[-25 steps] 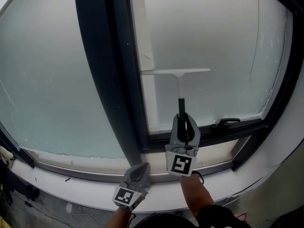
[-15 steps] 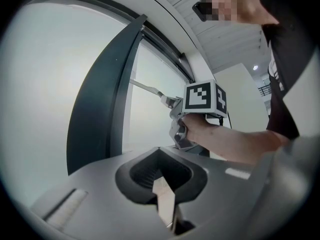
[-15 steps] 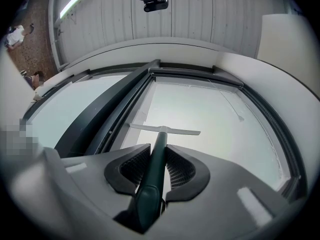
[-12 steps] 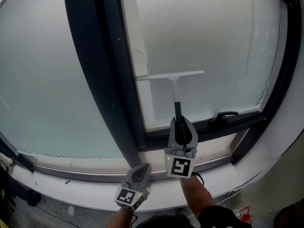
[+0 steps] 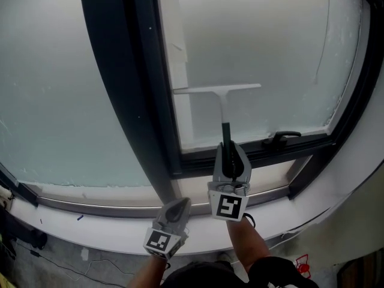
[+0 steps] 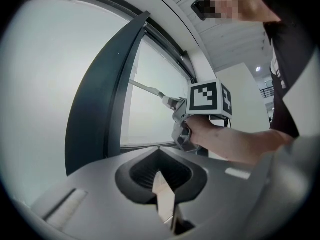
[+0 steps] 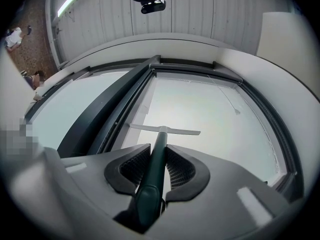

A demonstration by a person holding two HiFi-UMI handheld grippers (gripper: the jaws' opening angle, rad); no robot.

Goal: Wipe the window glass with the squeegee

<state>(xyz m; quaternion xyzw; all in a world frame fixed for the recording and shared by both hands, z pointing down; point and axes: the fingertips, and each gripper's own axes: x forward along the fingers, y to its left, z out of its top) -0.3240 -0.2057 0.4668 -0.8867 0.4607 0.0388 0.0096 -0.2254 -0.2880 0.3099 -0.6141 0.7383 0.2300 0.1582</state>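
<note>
Squeegee (image 5: 224, 104) blade now sits nearer the window latch (image 5: 282, 138), flat on glass (image 5: 270, 47) up-left of it; right gripper (image 5: 230, 147) pinches its green grip, left gripper (image 5: 178, 206) pressed together, idle below-left of the latch; the pull likely wants level blade, even pressure.

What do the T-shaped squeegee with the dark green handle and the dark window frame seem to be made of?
T-shaped squeegee: dark green handle looks like smooth, faintly glossy plastic; pale head probably matte plastic.
Dark window frame: likely painted metal, judging by its even satin grey surface and straight edges.
</note>
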